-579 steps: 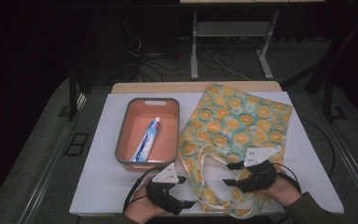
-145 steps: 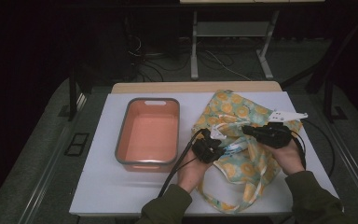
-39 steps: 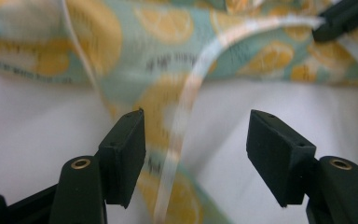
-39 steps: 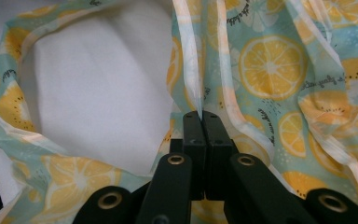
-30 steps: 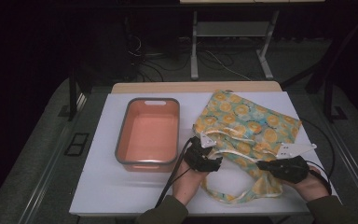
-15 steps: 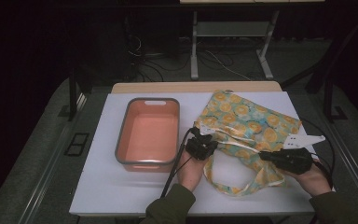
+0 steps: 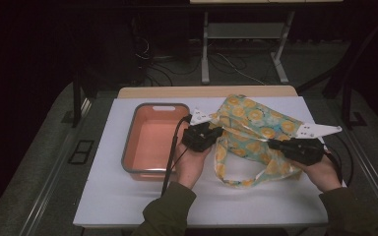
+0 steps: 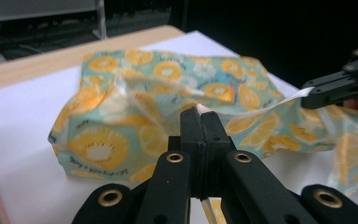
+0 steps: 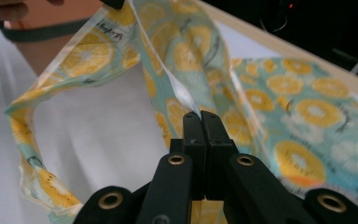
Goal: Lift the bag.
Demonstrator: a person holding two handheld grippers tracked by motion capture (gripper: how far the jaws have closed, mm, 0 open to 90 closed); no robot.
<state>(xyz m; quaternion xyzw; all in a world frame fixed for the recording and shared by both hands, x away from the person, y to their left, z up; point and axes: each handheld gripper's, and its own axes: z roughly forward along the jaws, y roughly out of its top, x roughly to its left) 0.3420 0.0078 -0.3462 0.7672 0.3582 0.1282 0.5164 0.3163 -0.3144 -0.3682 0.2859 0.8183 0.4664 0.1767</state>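
Observation:
A teal tote bag (image 7: 256, 120) printed with orange slices lies on the white table (image 7: 128, 201), its handle loop (image 7: 236, 179) toward the person. My left gripper (image 7: 217, 132) is shut on the bag's white-lined mouth edge; in the left gripper view the jaws (image 8: 199, 112) pinch that edge over the bag (image 8: 135, 93). My right gripper (image 7: 270, 143) is shut on the same edge farther right, and its tips (image 8: 306, 97) show there too. In the right gripper view the gripper (image 9: 200, 116) clamps the hem, with the bag (image 9: 307, 107) beyond. The edge hangs raised between both grippers.
An orange tray (image 7: 128, 152) with a grey rim stands left of the bag, nothing visible inside it. Its wall (image 9: 42, 32) appears at the upper left of the right gripper view. Black cables trail from both grippers. A wooden strip (image 7: 206, 92) borders the table's far edge.
Both grippers have risen and moved away from the person, lifting the bag's mouth edge. The left jaws have closed on it. The tube seen long ago in the tray is gone.

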